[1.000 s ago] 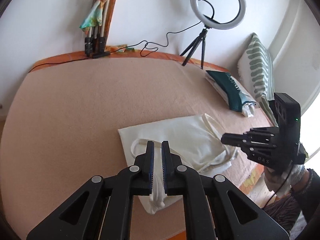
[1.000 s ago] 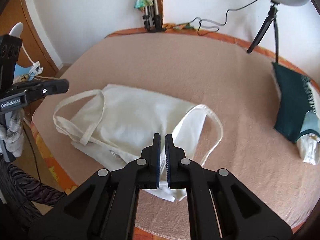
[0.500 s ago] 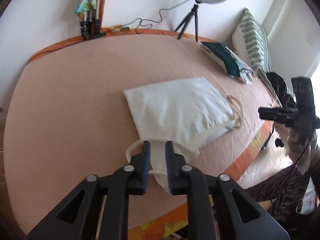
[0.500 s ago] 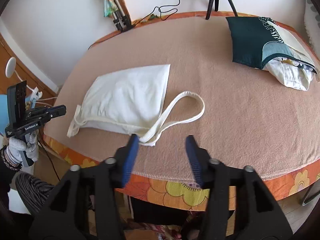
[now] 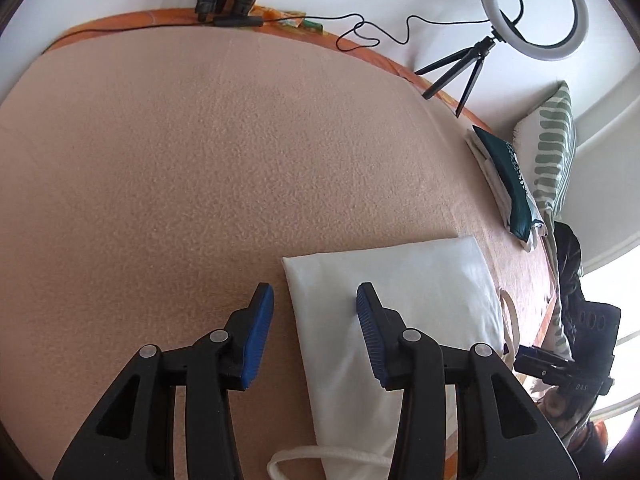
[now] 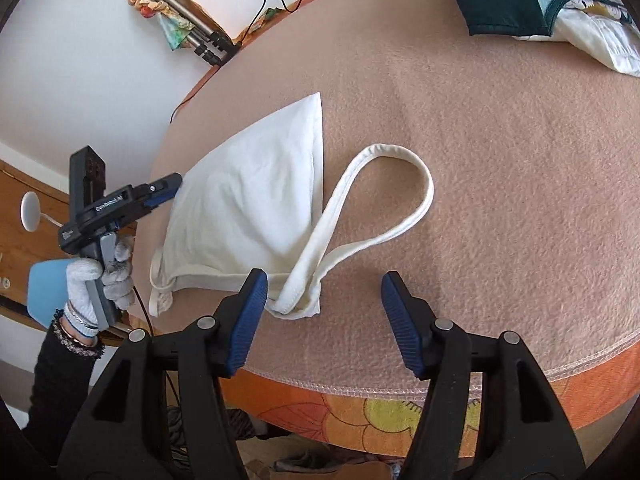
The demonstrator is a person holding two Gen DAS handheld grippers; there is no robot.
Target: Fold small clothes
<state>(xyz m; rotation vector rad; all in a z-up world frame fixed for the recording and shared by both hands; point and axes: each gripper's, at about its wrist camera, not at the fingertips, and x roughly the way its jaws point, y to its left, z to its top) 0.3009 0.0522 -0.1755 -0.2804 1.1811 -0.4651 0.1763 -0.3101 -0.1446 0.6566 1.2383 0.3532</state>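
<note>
Our right tool [image 6: 322,312], spread and empty, hovers just short of the cream top's [image 6: 248,188] loose strap [image 6: 384,196], whose loop runs away from us; our left tool [image 5: 316,322], jaws just opened, straddles its far edge.

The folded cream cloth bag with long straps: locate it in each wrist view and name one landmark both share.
Left wrist: folded cream cloth bag lower centre-right, under the open left tool.
Right wrist: bag centre-left, strap loop trailing right.
Shared landmark: dark green folded garment.
</note>
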